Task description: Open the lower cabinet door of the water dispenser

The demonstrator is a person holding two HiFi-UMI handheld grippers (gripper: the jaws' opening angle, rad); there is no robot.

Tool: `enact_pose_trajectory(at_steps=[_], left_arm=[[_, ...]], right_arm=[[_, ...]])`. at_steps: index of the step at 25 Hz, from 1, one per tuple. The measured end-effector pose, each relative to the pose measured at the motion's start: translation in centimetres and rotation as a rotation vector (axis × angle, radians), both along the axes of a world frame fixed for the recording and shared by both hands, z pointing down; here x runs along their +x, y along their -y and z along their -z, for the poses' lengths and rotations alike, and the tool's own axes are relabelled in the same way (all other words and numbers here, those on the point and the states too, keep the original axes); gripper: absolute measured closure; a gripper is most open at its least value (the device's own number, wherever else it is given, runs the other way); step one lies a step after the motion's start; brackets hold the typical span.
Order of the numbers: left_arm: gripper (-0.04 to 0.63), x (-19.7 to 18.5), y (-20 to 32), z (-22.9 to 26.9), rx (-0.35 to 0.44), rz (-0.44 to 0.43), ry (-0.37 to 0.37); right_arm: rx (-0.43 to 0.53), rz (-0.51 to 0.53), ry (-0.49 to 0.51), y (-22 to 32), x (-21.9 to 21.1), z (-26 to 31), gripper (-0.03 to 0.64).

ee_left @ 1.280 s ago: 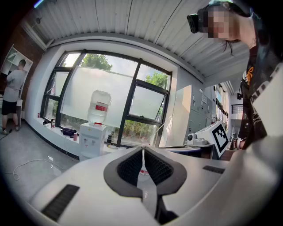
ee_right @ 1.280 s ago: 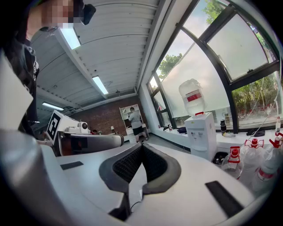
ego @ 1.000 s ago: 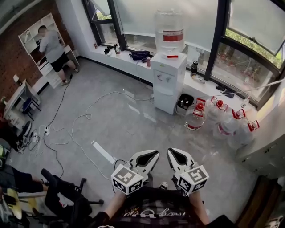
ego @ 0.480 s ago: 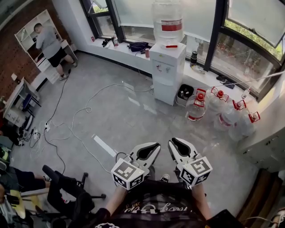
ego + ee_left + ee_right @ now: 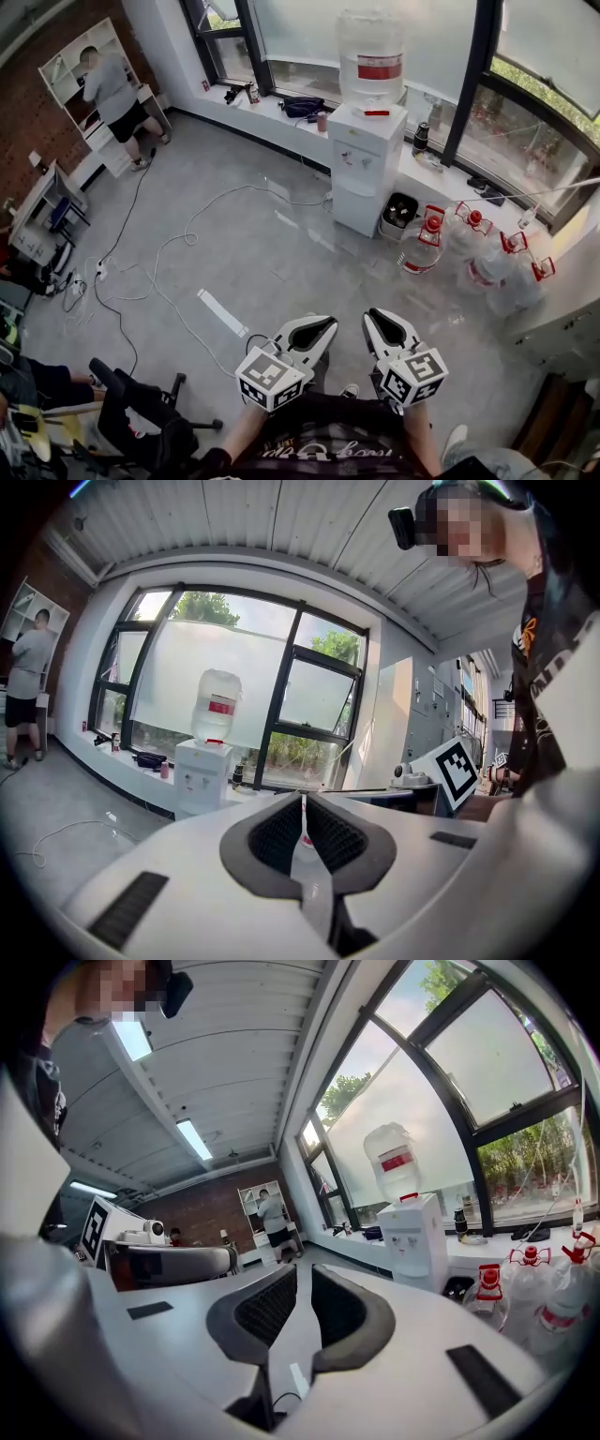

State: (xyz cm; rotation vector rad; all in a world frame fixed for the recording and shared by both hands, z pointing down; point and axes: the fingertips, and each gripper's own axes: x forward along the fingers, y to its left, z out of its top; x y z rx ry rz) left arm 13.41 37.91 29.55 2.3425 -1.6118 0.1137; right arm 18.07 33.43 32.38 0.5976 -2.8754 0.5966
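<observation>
The white water dispenser (image 5: 366, 159) stands far off by the window with a clear bottle (image 5: 372, 58) on top. Its lower cabinet door (image 5: 354, 208) is closed. Both grippers are held side by side close to my body, well short of the dispenser and pointing toward it. My left gripper (image 5: 330, 324) (image 5: 303, 801) has its pads together with nothing between them. My right gripper (image 5: 372, 316) (image 5: 305, 1271) shows a narrow gap between its pads, which have just been closing, and nothing is between them. The dispenser also shows small in the left gripper view (image 5: 204, 775) and the right gripper view (image 5: 415, 1232).
Several water jugs with red caps (image 5: 431, 248) and a black bin (image 5: 398, 211) stand right of the dispenser. White cables (image 5: 187, 234) run across the grey floor. An office chair (image 5: 141, 408) is at lower left. A person (image 5: 108, 89) stands at a white shelf, far left.
The head view has swung slightly, so the dispenser sits a little further right. Both grippers remain side by side low in the view. A shoe has come into view at bottom right.
</observation>
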Motion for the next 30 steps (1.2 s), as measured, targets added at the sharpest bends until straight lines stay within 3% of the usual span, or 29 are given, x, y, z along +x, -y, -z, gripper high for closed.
enact_pose_trajectory(at_steps=[7, 18, 24, 30], left_arm=[[0.569, -6.6, 7.2, -2.6, -0.03, -0.047, -0.023], [0.569, -23.5, 21.0, -2.1, -0.034, -0.174, 0.034], [0.569, -28.6, 26.0, -3.6, -0.067, -0.207, 0.039], [0.569, -28.6, 30.8, -5.6, -0.114, -0.245, 0.002]], right_arm=[[-0.021, -0.044, -0.034, 7.2, -6.4, -2.3, 0.594], [-0.044, -0.171, -0.081, 21.5, -22.1, -2.8, 0.594], [-0.072, -0.229, -0.163, 26.0, -24.5, -4.8, 0.594], [-0.096, -0.273, -0.226, 30.8, -24.0, -7.5, 0.594]])
